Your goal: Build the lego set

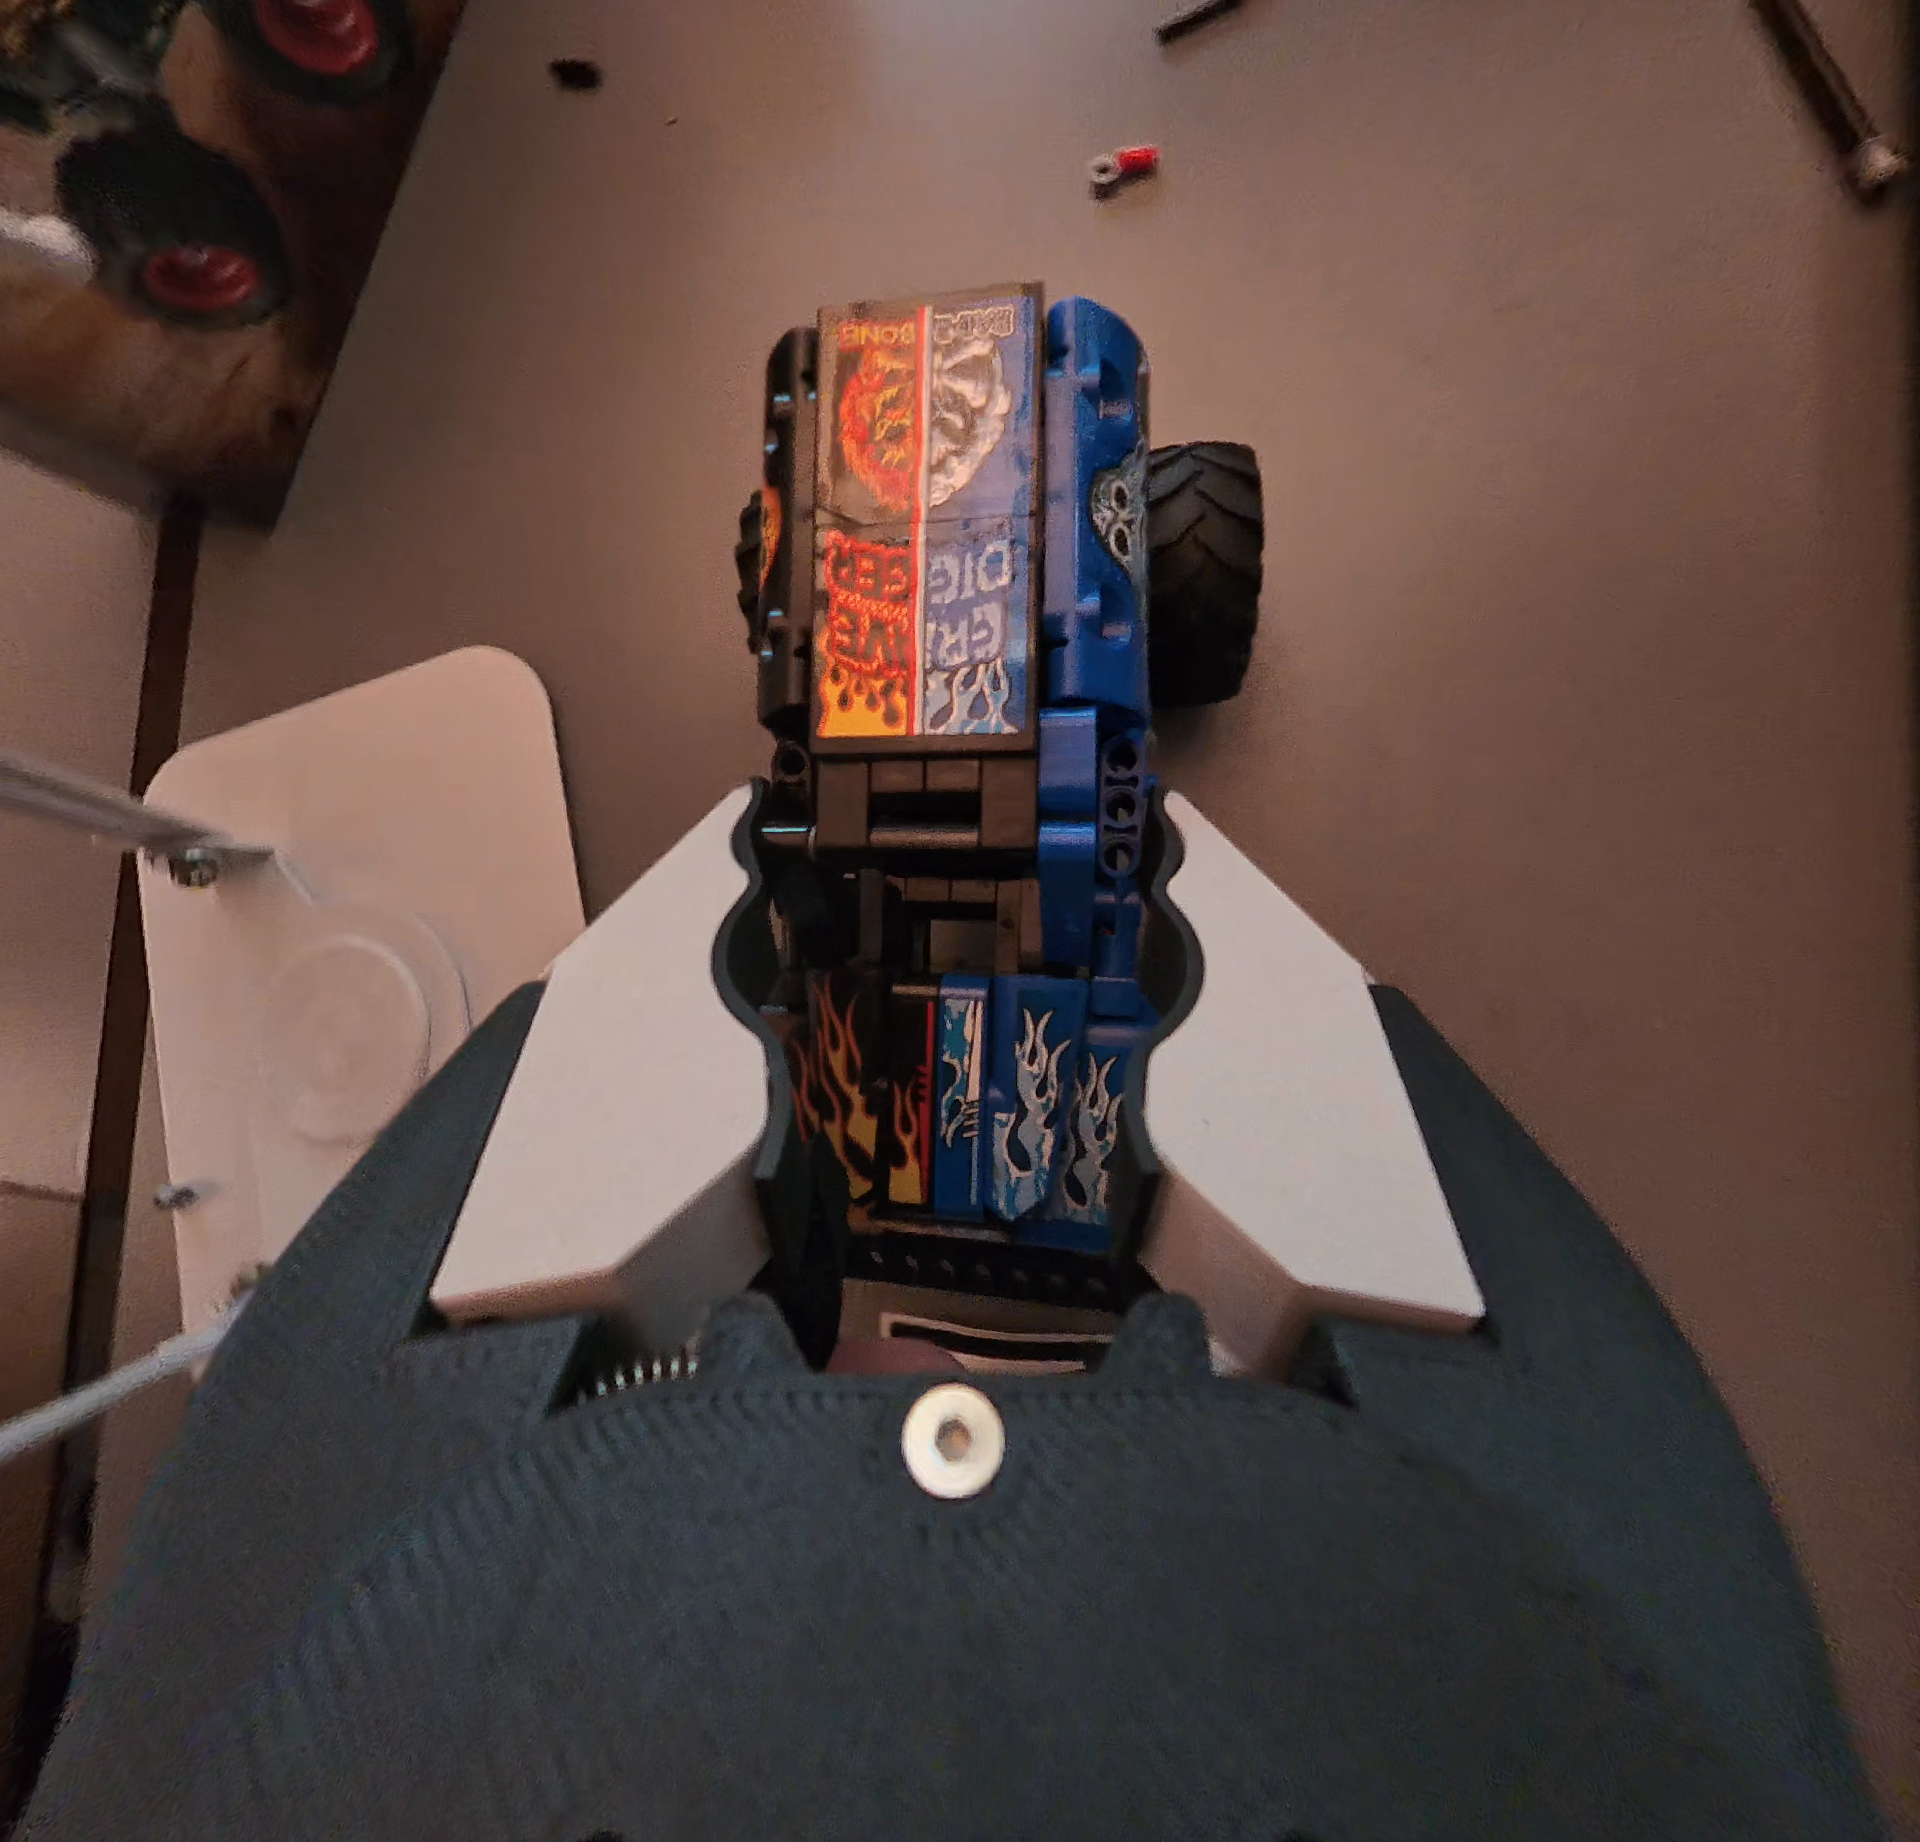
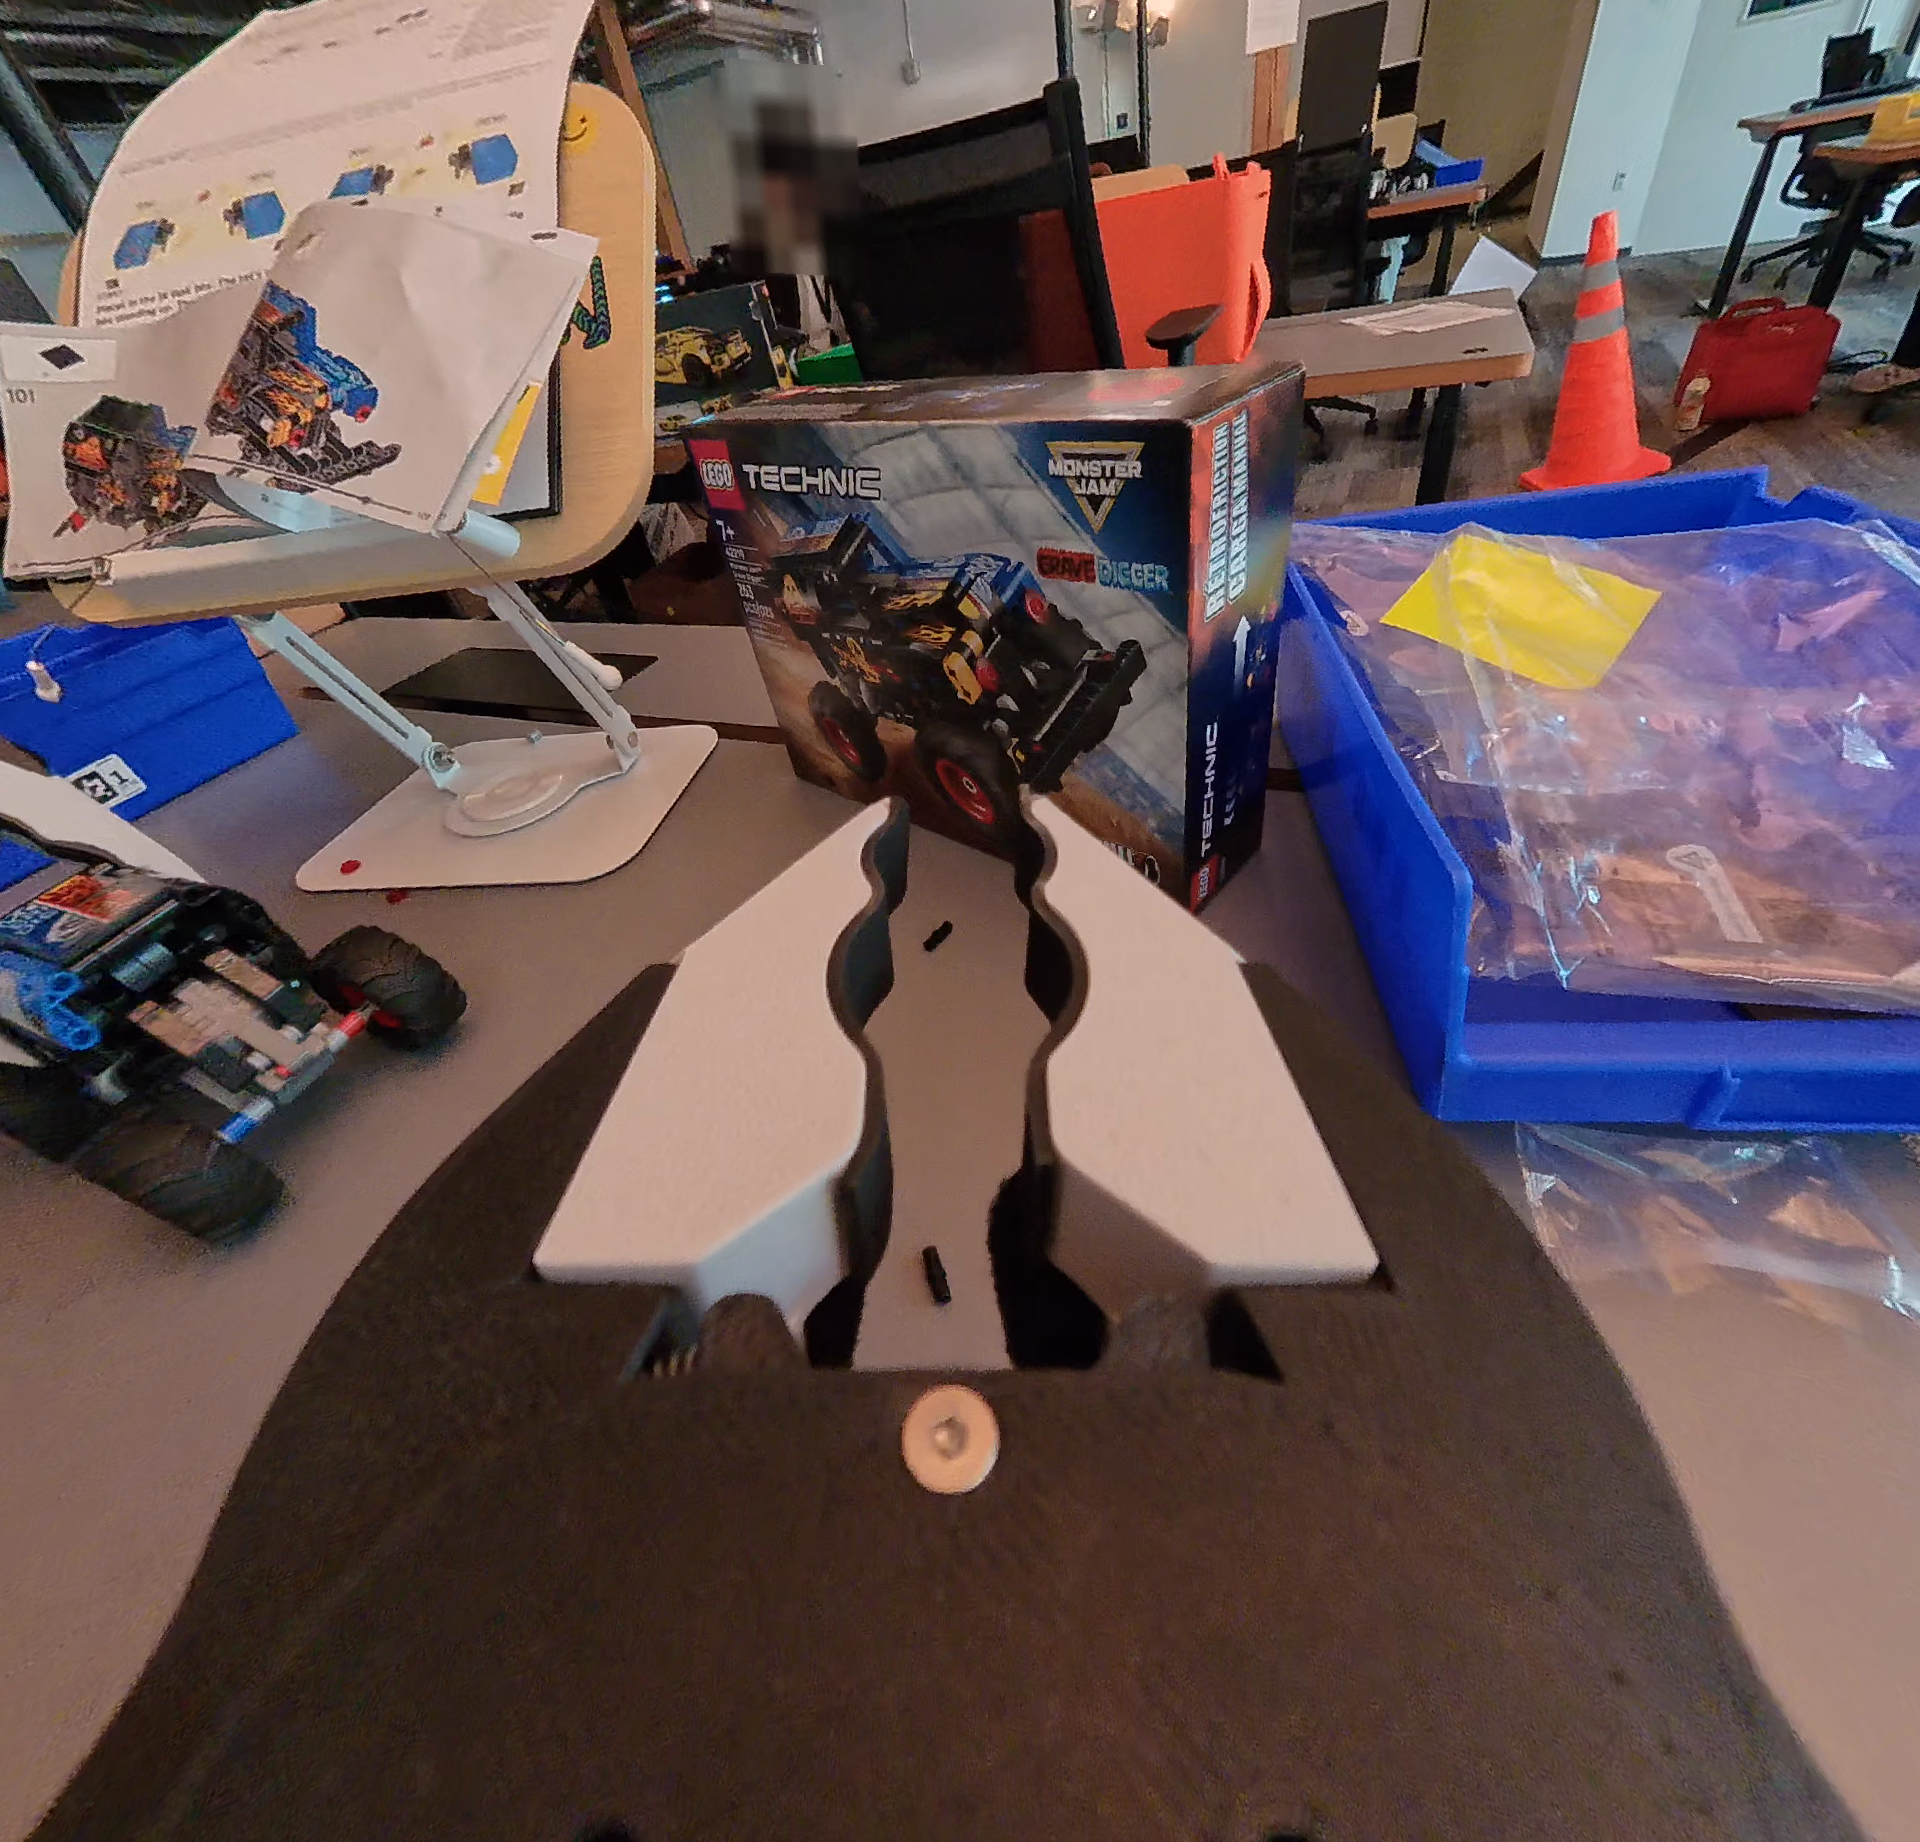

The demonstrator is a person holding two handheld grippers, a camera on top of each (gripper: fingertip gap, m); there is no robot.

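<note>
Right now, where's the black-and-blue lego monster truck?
The black-and-blue lego monster truck sits clamped between the left gripper fingers in the left wrist view; in the right wrist view it appears at far left, below the white booklet stand.

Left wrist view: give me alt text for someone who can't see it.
The left gripper is clamped on the sides of a black-and-blue lego truck with flame stickers, held above a grey table. Small loose parts lie beyond it.
</note>
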